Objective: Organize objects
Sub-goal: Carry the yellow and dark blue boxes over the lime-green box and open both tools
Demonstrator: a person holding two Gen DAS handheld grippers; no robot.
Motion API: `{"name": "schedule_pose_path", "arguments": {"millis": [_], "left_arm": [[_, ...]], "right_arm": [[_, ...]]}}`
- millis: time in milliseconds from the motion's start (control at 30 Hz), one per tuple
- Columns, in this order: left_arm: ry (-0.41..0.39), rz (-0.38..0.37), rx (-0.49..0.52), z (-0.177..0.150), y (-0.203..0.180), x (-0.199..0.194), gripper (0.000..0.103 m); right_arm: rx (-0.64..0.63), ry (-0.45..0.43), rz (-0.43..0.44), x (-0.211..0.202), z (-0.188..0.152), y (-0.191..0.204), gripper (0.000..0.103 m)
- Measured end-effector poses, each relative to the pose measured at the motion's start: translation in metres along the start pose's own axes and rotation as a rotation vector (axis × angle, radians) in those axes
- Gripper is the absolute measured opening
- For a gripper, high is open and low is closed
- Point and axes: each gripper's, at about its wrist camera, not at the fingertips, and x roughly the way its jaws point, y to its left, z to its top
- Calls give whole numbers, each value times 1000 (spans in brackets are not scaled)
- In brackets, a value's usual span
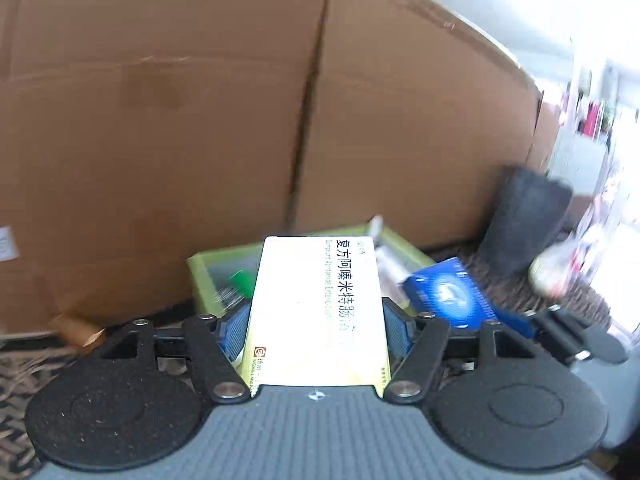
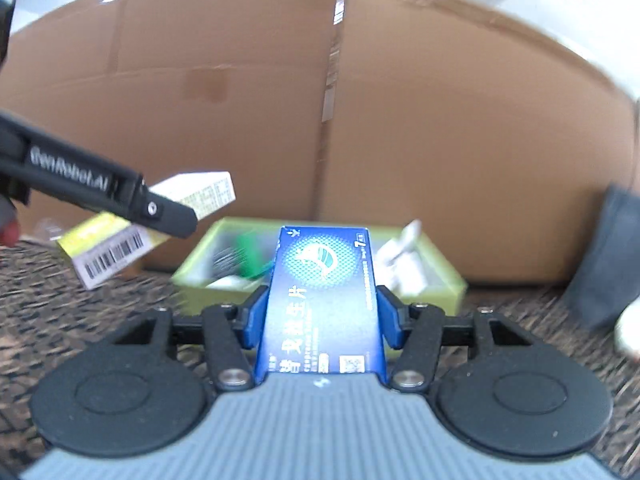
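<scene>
Now both grippers tilt slightly down, left gripper [image 1: 316,320] jaws clamping yellow box [image 1: 320,312], right gripper [image 2: 322,316] blue box [image 2: 324,300].

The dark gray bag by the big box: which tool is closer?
Right. The right tool, holding a blue box, sits beside the bag; the left tool is farther left.

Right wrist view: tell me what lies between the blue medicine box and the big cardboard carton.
The yellow-green tray, holding green and white items, sits between the blue medicine box, clamped in the right gripper, and the big cardboard carton. The right wrist view shows it.
</scene>
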Motion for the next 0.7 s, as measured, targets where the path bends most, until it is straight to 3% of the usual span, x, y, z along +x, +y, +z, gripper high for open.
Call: {"name": "schedule_pose_path", "arguments": {"millis": [67, 267, 533, 567, 600, 633, 700], "left_arm": [[27, -54, -60, 16, -7, 24, 69], [-27, 44, -56, 42, -30, 93, 69], [5, 78, -60, 41, -31, 155, 70], [3, 67, -57, 38, -28, 159, 76], [16, 49, -60, 35, -24, 162, 81], [35, 51, -76, 32, -19, 162, 82], [39, 60, -107, 24, -9, 154, 83]], "right_arm": [[-14, -18, -44, 18, 9, -15, 55], [-7, -20, -89, 78, 25, -51, 55], [39, 17, -73, 137, 19, -65, 56], [30, 30, -66, 144, 15, -64, 56], [10, 53, -53, 151, 11, -63, 62], [-8, 73, -52, 154, 6, -61, 79], [-33, 47, -80, 145, -5, -57, 90]]}}
